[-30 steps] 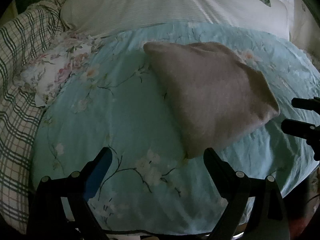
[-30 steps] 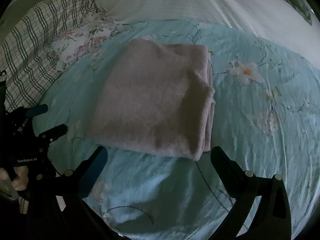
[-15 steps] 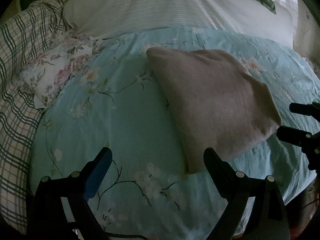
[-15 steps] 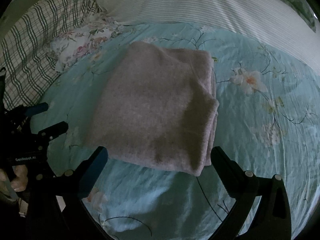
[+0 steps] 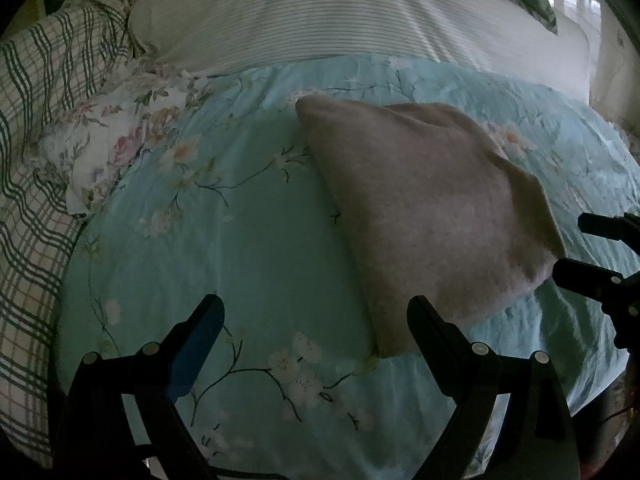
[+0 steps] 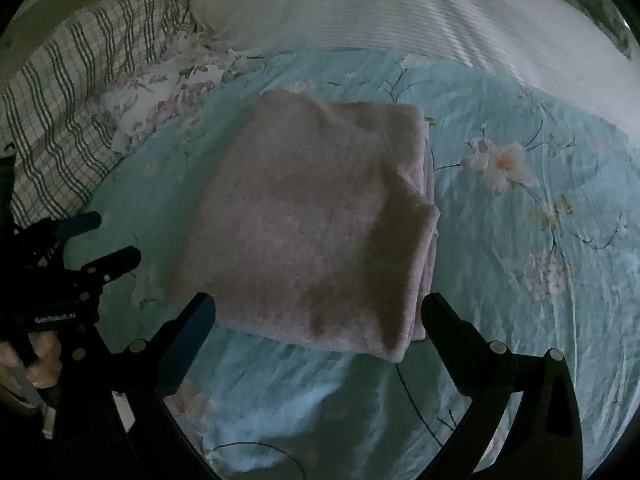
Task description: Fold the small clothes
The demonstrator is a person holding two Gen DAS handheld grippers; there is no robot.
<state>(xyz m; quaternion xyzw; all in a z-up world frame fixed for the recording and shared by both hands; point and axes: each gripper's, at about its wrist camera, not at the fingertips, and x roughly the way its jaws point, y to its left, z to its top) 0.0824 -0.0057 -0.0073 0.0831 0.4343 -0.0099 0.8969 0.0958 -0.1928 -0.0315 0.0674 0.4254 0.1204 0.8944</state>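
A folded pinkish-grey garment [image 5: 432, 216] lies flat on the light blue floral bedspread [image 5: 248, 240]; it also shows in the right wrist view [image 6: 316, 224], with stacked layers along its right edge. My left gripper [image 5: 316, 312] is open and empty, just in front of the garment's near left corner. My right gripper [image 6: 320, 312] is open and empty, with the garment's near edge between its jaws. Each gripper shows in the other's view: the right gripper [image 5: 592, 248] at the right edge, the left gripper [image 6: 96, 240] at the left.
A white floral cloth [image 5: 116, 152] lies bunched to the left of the garment. A green plaid cloth [image 5: 36, 128] covers the far left. A white striped pillow [image 5: 340, 16] lies behind. The bed's front edge drops off below the grippers.
Both grippers have moved slightly closer to the garment's near edge. The garment has not moved, and both grippers stay open.
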